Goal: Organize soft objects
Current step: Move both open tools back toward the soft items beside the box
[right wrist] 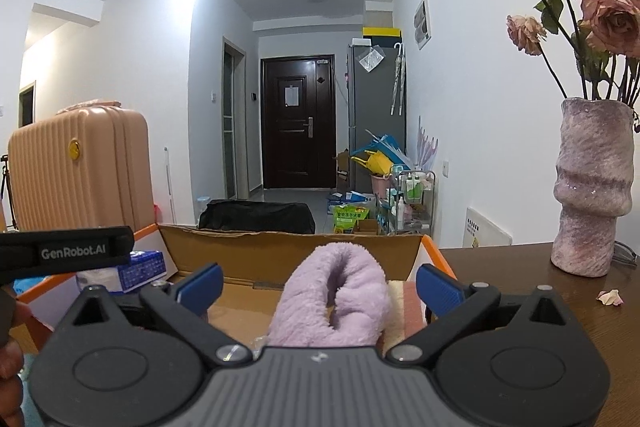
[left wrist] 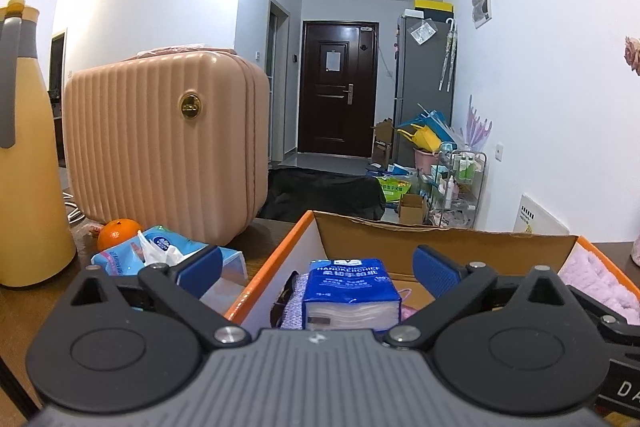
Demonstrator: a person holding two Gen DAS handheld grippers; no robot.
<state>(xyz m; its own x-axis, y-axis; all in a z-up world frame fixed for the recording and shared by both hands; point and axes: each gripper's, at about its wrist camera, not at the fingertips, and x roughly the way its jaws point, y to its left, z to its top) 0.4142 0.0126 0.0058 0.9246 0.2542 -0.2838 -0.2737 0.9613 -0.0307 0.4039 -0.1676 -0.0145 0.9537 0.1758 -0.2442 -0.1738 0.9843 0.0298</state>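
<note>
An orange-edged cardboard box (left wrist: 280, 251) sits on the dark table. In the left wrist view a blue handkerchief tissue pack (left wrist: 350, 293) stands inside it, between the wide-apart fingers of my left gripper (left wrist: 318, 267), which is open and not touching it. In the right wrist view a folded lilac fluffy cloth (right wrist: 338, 297) rests in the same box (right wrist: 434, 251); my right gripper (right wrist: 318, 285) is open around it, its blue pads clear of the fabric. The lilac cloth (left wrist: 600, 279) also shows at the right of the left wrist view.
A pink ribbed case (left wrist: 164, 143), a yellow jug (left wrist: 28, 155), an orange (left wrist: 118, 233) and a wet-wipe pack (left wrist: 168, 255) stand left of the box. A mottled vase (right wrist: 592, 187) with dried roses stands on the table at the right. The left gripper's body (right wrist: 64, 251) crosses the right view's left edge.
</note>
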